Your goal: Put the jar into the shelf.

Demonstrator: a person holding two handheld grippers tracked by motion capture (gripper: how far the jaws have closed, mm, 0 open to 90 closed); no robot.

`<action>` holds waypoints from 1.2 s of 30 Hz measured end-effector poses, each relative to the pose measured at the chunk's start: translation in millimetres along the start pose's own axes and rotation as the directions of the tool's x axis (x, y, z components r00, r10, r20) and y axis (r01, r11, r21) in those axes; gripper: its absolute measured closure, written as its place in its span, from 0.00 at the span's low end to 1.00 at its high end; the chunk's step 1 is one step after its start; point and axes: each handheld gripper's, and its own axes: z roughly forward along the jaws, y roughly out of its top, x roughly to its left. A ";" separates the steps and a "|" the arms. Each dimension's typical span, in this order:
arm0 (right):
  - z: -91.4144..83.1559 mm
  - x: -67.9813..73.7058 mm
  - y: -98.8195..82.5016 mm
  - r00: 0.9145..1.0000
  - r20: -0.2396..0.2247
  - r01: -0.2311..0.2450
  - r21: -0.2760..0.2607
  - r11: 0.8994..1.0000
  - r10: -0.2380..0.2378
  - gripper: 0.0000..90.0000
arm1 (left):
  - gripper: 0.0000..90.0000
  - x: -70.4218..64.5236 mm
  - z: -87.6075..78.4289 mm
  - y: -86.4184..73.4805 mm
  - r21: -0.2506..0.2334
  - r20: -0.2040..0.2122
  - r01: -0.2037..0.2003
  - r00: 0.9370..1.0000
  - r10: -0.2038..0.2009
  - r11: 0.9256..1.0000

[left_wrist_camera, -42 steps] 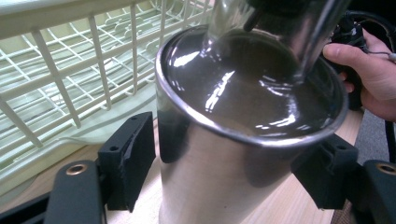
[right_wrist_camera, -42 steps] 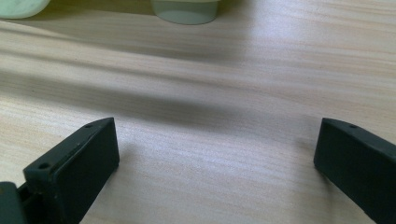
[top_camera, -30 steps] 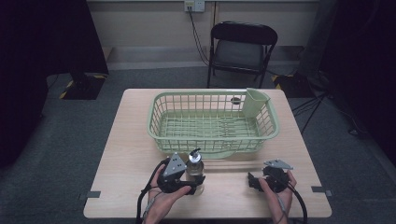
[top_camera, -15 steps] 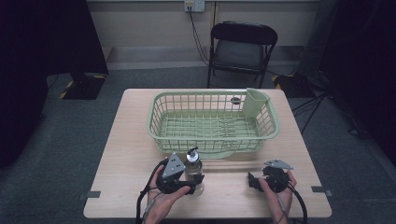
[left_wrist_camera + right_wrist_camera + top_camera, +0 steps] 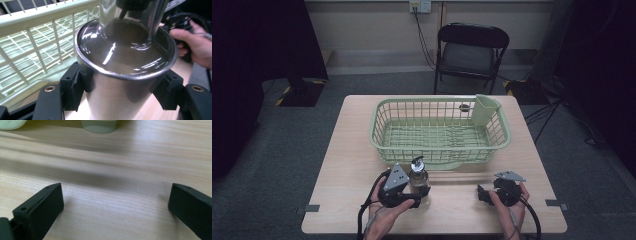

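Note:
A shiny steel bottle (image 5: 418,173) with a dark cap stands on the wooden table (image 5: 347,150) just in front of the green wire basket (image 5: 439,130). My left gripper (image 5: 421,192) is shut on its body; in the left gripper view both black jaws press the bottle (image 5: 120,82) from either side. My right gripper (image 5: 482,196) rests at the table's front right, jaws wide apart. In the right gripper view, bare wood lies between the fingers (image 5: 40,207) of the right gripper (image 5: 116,206).
The basket has a green cutlery cup (image 5: 484,109) at its back right corner and stands on the table's far half. A black folding chair (image 5: 469,50) stands behind the table. In the left gripper view the other hand (image 5: 195,47) is at the right.
The bottle held by my left gripper has shifted slightly toward the basket. The right gripper has stayed in place.

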 end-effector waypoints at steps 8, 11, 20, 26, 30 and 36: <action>0.0 0.0 0.0 1.000 0.000 0.000 0.000 1.000 0.000 0.00 | 0.38 -1.4 -7.8 4.9 -0.023 -0.013 -0.014 1.000 0.013 1.000; 0.0 0.0 0.0 1.000 0.000 0.000 0.000 1.000 0.000 0.00 | 0.38 -1.0 -10.8 7.5 -0.037 0.002 -0.001 1.000 0.001 0.999; 0.0 0.0 0.0 1.000 0.000 0.000 0.000 1.000 0.000 0.00 | 0.38 -4.4 -17.7 16.5 -0.056 -0.022 -0.032 0.999 0.031 0.998; 0.0 0.0 0.0 1.000 0.000 0.000 0.000 1.000 0.000 0.00 | 0.38 -5.1 -22.7 21.4 -0.078 -0.028 -0.041 0.999 0.039 0.996; 0.0 0.0 0.0 1.000 0.000 0.000 0.000 1.000 0.000 0.00 | 0.38 -5.7 -27.1 28.2 -0.094 -0.033 -0.055 0.998 0.052 0.994; 0.0 0.0 0.0 1.000 0.000 0.000 0.000 1.000 0.000 0.00 | 0.38 -6.3 -32.2 38.3 -0.115 -0.033 -0.070 0.997 0.066 0.991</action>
